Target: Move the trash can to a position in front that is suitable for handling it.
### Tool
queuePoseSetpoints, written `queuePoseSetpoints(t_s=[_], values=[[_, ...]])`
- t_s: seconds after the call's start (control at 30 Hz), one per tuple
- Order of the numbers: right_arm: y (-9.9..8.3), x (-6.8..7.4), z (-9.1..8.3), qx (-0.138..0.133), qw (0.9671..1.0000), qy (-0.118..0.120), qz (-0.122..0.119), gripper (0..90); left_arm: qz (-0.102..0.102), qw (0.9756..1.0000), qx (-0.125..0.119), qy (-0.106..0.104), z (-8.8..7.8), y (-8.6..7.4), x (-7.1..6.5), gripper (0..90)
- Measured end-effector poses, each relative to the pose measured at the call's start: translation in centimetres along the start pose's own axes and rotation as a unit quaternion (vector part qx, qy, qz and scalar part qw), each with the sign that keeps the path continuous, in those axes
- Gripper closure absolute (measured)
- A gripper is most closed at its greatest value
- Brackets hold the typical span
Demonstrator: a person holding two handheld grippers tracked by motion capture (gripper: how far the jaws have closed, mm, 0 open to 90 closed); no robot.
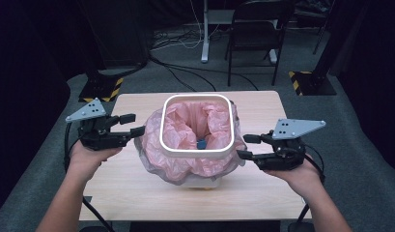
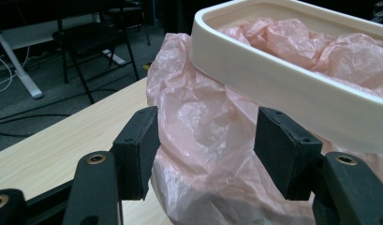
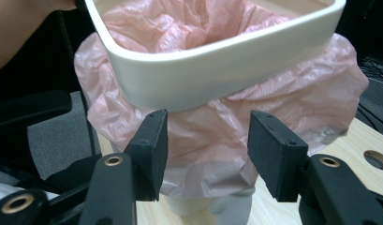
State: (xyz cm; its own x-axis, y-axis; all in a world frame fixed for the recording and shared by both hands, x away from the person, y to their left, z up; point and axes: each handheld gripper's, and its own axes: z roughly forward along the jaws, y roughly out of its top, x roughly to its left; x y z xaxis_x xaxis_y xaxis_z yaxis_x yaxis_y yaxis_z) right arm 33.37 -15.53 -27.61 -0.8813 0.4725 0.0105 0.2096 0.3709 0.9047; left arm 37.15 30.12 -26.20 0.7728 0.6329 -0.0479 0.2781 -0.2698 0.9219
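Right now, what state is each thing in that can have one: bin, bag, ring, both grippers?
Bin: upright on the table, lined.
Pink bag: open, pushed inside, edge folded down outside.
White ring: seated on the bin's top, over the bag.
Left gripper: open, at the bag's side.
Right gripper: open, at the bag's opposite side.
Small blue object: lying inside the bag.

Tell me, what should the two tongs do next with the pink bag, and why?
Probably close both tongs on the pink bag. The left tongs and right tongs are open on either side of the small bin, and in each gripper view the bag's loose plastic bulges between the open jaws just below the white rim. Nothing is gripped yet, so pinching comes before any pulling.
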Motion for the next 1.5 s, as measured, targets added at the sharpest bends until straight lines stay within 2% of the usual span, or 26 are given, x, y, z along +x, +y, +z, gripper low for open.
queuePoseSetpoints(t_s=[0.47,0.8,1.23,1.5], values=[[1.3,0.1,-0.4,-0.004,0.9999,0.01,-0.01,46.8,0.003,0.9999,0.001,-0.01,0.8,2.2,0.4,42.0],[2.5,1.0,-0.6,-0.007,0.9994,0.025,-0.024,46.5,0.011,0.9999,0.001,-0.012,1.7,3.7,0.5,42.6],[3.5,1.6,-0.4,-0.015,0.9984,0.042,-0.033,45.1,0.014,0.9997,0.004,-0.02,3.6,5.4,0.8,42.9],[3.7,2.0,0.0,-0.013,0.9978,0.05,-0.04,44.4,0.011,0.9998,0.012,-0.015,5.1,5.8,1.3,42.0]])
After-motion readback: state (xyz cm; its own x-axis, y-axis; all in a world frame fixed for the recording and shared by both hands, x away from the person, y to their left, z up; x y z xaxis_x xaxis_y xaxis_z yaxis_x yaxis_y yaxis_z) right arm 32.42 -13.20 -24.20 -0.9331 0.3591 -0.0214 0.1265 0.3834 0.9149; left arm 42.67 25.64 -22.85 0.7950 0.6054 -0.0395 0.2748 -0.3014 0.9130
